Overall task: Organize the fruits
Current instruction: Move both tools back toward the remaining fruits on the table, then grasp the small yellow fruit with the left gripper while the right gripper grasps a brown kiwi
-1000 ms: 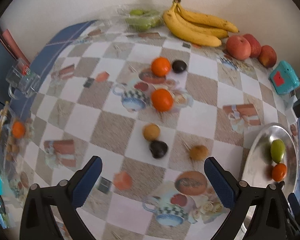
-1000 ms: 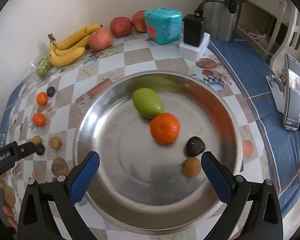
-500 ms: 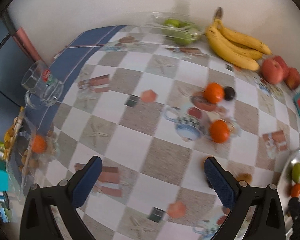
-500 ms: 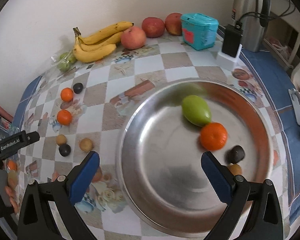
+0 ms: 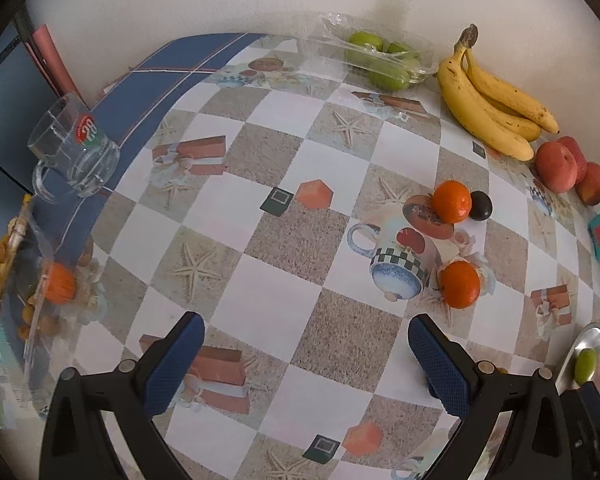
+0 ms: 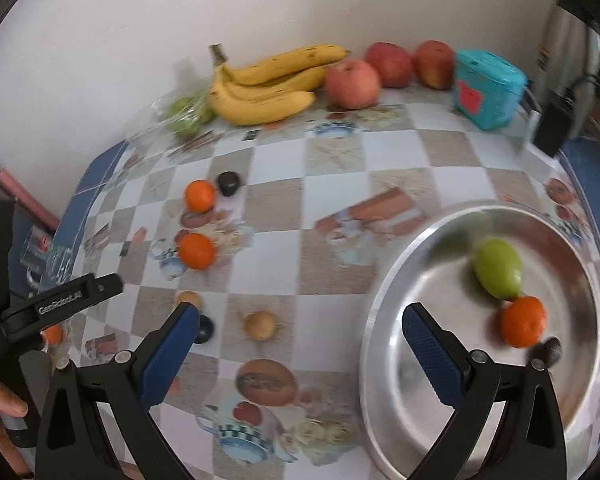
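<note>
My right gripper (image 6: 300,360) is open and empty above the checked tablecloth, just left of the steel plate (image 6: 380,320). The plate holds a green fruit (image 6: 498,268), an orange (image 6: 522,322) and a dark plum (image 6: 550,350). On the cloth lie two oranges (image 6: 199,195) (image 6: 196,251), a dark plum (image 6: 228,183), a brown fruit (image 6: 261,325), and another brown fruit (image 6: 188,299) with a dark one (image 6: 204,328) by my left finger. My left gripper (image 5: 306,364) is open over bare cloth, with the oranges (image 5: 460,284) (image 5: 452,202) ahead to its right.
Bananas (image 6: 268,84), apples (image 6: 352,84) and bagged green fruit (image 5: 380,58) line the back wall, beside a teal box (image 6: 488,88). A glass mug (image 5: 74,152) and a clear container (image 5: 40,304) sit at the left edge. A hand (image 6: 0,408) holds the left gripper.
The left gripper has swung left, leaving the small fruits out of its view. The right gripper has moved left off the plate toward the loose fruits. Both stayed open.
</note>
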{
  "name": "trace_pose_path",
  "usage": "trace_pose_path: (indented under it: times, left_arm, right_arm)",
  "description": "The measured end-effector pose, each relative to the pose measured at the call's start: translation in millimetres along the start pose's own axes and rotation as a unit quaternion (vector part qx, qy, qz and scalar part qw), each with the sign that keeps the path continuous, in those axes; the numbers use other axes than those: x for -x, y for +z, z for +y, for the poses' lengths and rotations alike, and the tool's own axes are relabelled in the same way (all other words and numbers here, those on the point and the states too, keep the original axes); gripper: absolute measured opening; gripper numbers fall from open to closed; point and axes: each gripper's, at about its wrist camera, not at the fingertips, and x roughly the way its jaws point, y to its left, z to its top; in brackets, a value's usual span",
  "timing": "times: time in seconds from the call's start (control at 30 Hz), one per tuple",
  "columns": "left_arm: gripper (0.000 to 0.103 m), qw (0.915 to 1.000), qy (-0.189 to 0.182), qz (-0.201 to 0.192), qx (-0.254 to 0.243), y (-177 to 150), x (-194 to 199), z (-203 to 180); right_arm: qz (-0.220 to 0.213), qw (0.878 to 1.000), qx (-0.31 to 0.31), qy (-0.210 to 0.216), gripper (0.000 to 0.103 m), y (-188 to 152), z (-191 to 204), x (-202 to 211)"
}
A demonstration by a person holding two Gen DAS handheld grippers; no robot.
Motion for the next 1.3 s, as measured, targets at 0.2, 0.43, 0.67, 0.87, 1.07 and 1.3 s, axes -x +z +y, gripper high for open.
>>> trace_pose_path:
  times: [0.2, 0.43, 0.67, 0.87, 1.07, 1.3]
  left_arm:
    - [0.103, 1.0000, 0.003, 0.001, 0.004, 2.8, -6.5, 0.2]
    - [0.103, 0.9998, -0.018, 0.002, 0.009, 6.8, -9.6, -3.3]
    - [0.103, 0.9997, -0.023, -0.009, -0.005, 11.8, -7.7, -10.7]
    - [0.102, 0.9995, -0.029, -0.011, -0.007, 14.9, -7.7, -16.9]
    - [0.101, 0.9991, -0.041, -0.001, -0.009, 13.5, -11.5, -21.7]
    - [0.091, 0.9972, -0.070, 0.016, -0.022, 7.3, -14.8, -34.4]
  right_arm:
    - [0.008, 1.000, 0.011, 0.009, 0.101, 4.6, 14.2, -9.1]
    - [0.025, 0.999, 0.026, 0.013, 0.101, 3.0, 22.1, -24.3]
    - [0.021, 0.999, 0.033, 0.015, 0.101, 6.4, 25.0, -30.6]
    - [0.024, 0.999, 0.038, 0.017, 0.101, 9.3, 26.6, -36.1]
    - [0.022, 0.999, 0.042, 0.009, 0.101, 9.1, 25.3, -38.6]
    - [0.033, 0.998, 0.045, 0.009, 0.094, 1.9, 23.5, -44.2]
